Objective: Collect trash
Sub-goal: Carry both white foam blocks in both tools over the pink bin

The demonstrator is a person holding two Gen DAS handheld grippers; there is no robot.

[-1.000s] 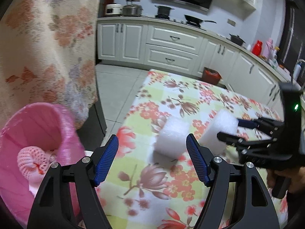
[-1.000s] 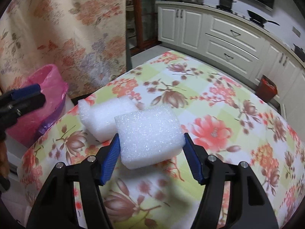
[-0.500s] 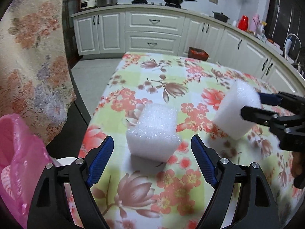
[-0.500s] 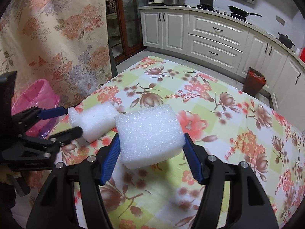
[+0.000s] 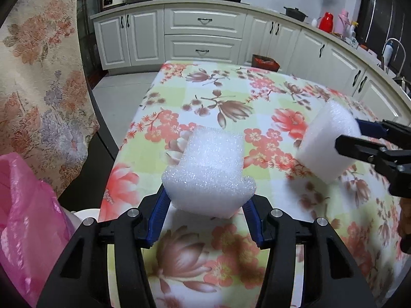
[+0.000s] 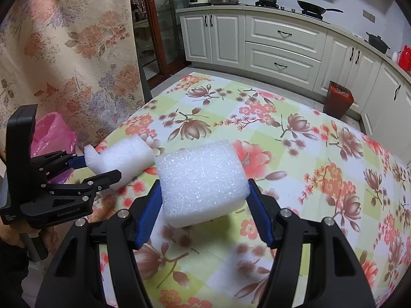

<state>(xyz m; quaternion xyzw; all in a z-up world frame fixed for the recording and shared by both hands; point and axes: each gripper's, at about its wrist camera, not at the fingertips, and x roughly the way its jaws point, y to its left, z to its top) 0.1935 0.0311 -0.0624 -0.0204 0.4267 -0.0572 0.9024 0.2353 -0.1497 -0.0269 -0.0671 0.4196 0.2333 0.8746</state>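
So my left tongs (image 5: 205,200) had just closed on the foam block (image 5: 210,169) at center frame, squishing it in. My right tongs (image 6: 203,205) gripped the other foam chunk (image 6: 200,179). Both set for the pink bag (image 5: 23,218), lower left.

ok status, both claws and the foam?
Left claw just closed on its foam block. Right claw clamps second foam block. Pink bag left, path clear.

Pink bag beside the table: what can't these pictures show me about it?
- Left wrist view: pink bag is cut off by the frame edge; its inside is out of sight.
- Right wrist view: the left gripper, shut on its foam block, hides most of it.
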